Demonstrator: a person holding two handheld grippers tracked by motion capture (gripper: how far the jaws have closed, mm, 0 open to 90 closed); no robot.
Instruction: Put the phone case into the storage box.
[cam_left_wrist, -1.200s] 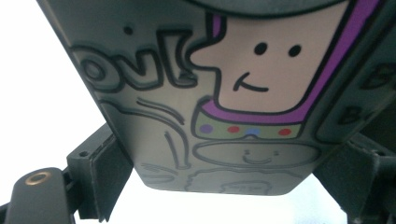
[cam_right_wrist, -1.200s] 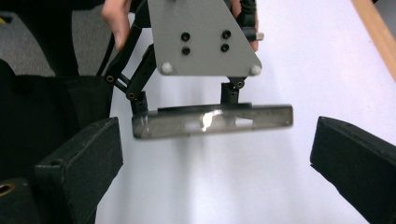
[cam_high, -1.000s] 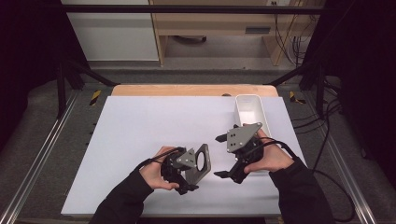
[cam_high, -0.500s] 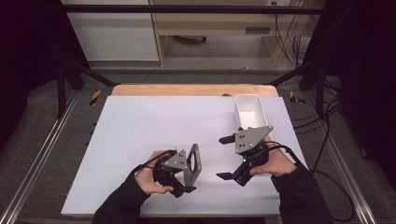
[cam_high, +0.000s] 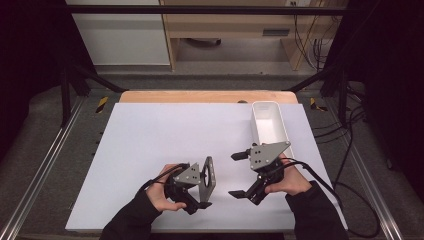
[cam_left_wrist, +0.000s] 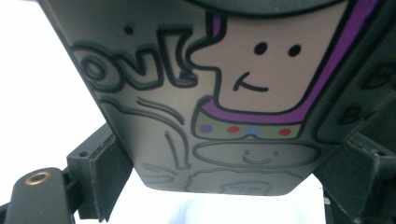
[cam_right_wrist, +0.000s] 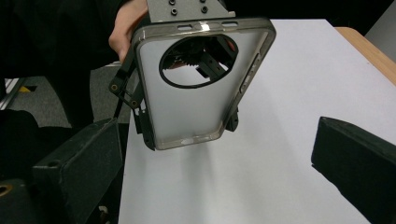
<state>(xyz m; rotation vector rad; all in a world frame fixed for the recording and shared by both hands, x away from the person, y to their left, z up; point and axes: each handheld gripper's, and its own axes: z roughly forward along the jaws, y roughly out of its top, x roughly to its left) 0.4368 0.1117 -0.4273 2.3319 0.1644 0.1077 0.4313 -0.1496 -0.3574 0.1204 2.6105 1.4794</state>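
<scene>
Phone case (cam_right_wrist: 196, 88) stands on edge, upright, held across left claw (cam_high: 202, 187).

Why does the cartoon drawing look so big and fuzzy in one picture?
In the left gripper view the phone case sits right against the lens, so its cartoon is soft and the background washes out white. In the right gripper view the same case is sharper, casting a soft shadow on the white table, while that gripper's near jaws blur. The high view is dim at its edges.

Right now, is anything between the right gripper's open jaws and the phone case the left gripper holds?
No. In the right gripper view, only bare white table lies between the right gripper and the phone case clamped in the left gripper.
</scene>
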